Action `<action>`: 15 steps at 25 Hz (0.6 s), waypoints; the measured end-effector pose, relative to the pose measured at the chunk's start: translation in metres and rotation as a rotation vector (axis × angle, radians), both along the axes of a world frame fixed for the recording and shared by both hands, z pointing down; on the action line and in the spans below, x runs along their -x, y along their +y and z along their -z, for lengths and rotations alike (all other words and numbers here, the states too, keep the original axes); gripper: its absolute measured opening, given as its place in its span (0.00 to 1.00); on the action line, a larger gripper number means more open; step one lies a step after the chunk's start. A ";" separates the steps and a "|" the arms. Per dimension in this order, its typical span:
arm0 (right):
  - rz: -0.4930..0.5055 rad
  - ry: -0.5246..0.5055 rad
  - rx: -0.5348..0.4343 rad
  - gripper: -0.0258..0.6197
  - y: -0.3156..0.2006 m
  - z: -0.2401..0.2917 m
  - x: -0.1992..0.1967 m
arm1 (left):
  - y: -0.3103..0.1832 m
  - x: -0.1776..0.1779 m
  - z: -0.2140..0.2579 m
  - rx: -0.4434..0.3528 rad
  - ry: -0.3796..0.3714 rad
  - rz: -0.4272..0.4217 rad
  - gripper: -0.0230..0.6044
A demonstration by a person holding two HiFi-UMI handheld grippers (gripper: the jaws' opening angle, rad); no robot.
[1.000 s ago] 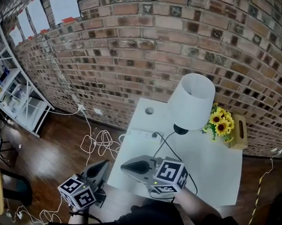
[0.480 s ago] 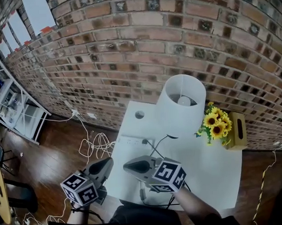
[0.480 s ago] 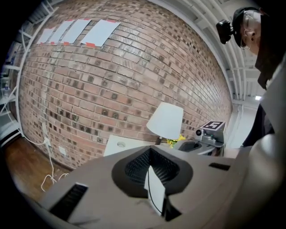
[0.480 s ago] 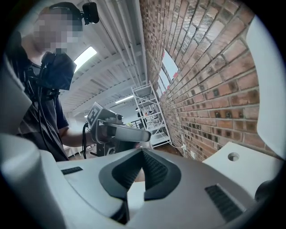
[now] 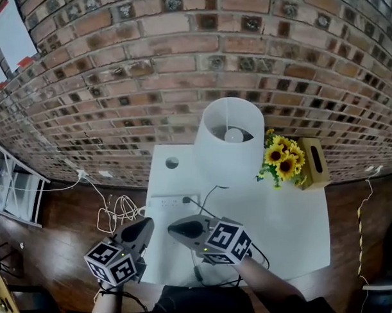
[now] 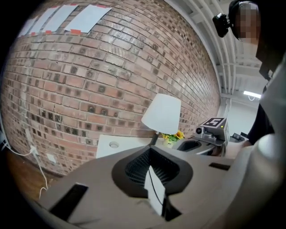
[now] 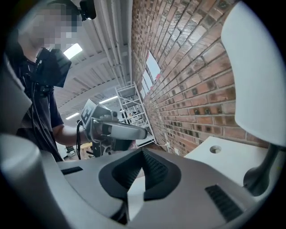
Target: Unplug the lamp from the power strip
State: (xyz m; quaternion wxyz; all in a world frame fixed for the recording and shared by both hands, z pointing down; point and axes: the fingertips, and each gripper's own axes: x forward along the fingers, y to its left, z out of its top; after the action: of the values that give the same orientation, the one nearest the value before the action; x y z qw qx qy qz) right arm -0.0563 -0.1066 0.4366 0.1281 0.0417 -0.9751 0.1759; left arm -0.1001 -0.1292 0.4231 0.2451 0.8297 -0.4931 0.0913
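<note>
The lamp (image 5: 226, 140) with its white shade stands at the back of the white table (image 5: 295, 226). Its black cord (image 5: 207, 196) runs to a dark plug (image 5: 186, 200) seated in the white power strip (image 5: 165, 203) near the table's left side. My right gripper (image 5: 176, 228) hovers shut and empty just in front of the strip. My left gripper (image 5: 146, 225) is beside it at the table's left edge, also shut and empty. In the left gripper view the lamp (image 6: 161, 114) is ahead; in the right gripper view the lamp shade (image 7: 259, 76) fills the right.
Sunflowers (image 5: 283, 157) and a wooden tissue box (image 5: 314, 164) sit at the table's back right. A round cable hole (image 5: 172, 163) is at the back left. White cables (image 5: 114, 213) coil on the wood floor by the brick wall (image 5: 148, 71).
The head view has shifted, so the lamp now shows more from above and nearer the middle. Both grippers stay shut, and the left one has come closer to the right one.
</note>
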 end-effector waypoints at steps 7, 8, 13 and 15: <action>-0.167 0.100 0.031 0.03 -0.026 -0.038 0.004 | -0.025 0.011 -0.023 0.029 0.039 -0.116 0.07; -0.196 0.114 0.032 0.03 -0.031 -0.043 0.003 | -0.028 0.011 -0.027 0.036 0.042 -0.130 0.07; -0.312 0.196 0.045 0.03 -0.050 -0.070 -0.005 | -0.045 0.005 -0.048 0.063 0.025 -0.192 0.07; -0.349 0.225 0.052 0.03 -0.056 -0.080 -0.008 | -0.048 0.000 -0.057 0.076 0.016 -0.218 0.07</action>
State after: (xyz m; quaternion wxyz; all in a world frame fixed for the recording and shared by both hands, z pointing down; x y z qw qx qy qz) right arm -0.0481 -0.1630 0.5162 0.2051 0.2260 -0.9278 0.2147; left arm -0.1004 -0.1776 0.4801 0.2690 0.8692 -0.3942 0.1295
